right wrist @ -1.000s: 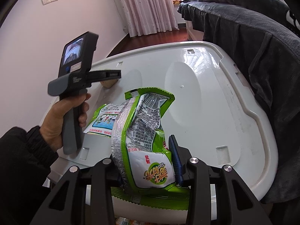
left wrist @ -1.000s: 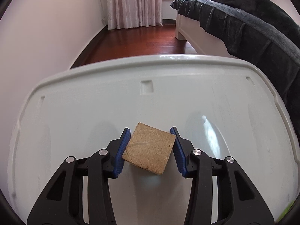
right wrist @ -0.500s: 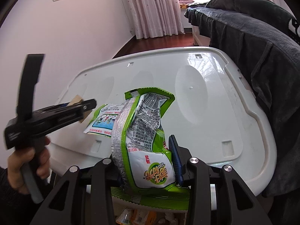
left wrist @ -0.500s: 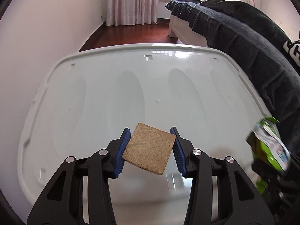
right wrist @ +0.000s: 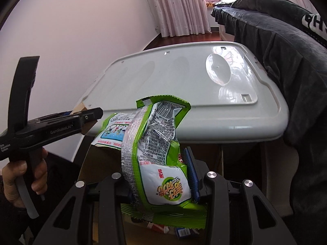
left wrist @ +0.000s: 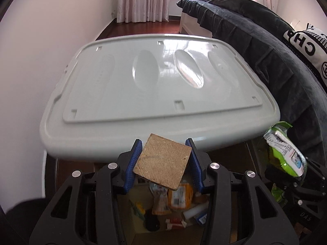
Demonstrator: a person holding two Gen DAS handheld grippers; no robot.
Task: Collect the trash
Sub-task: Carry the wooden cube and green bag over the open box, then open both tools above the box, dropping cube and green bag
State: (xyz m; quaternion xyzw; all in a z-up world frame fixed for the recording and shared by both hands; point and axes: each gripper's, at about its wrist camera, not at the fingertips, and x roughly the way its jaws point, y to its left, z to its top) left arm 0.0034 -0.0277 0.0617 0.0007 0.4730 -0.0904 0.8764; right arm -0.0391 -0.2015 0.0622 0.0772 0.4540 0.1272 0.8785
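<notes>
**Now: both grippers loaded, held over the trash box**

Left gripper is clenched on a square tan block. The block is rotated between the blue pads, one corner up toward 11 o'clock, another down toward 5 o'clock; its flat face is toward the camera. No clear long axis, roughly square.

Right gripper grasps a green snack bag. The right pad presses the bag's side; the left pad is hidden behind the foil. The bag's long axis runs about 6 to 12 o'clock, with the torn open mouth up at 12 and the printed label end down in the jaws. A flap with a picture panel folds out toward 9 o'clock. In the left wrist view the same bag shows at 3 o'clock, mouth up.

Containers: a cardboard box sits directly below the left gripper, at 6 o'clock. It holds mixed trash: an orange packet, a brown wrapper, a white tube, something black, other small wrappers. Details are blurred.

A white lid fills the 12 o'clock half of both views, with nothing on it. A dark blanket lies at 2 o'clock, touching the lid's right edge.

In the right wrist view, a hand grips the left gripper's handle at 8 o'clock.
</notes>
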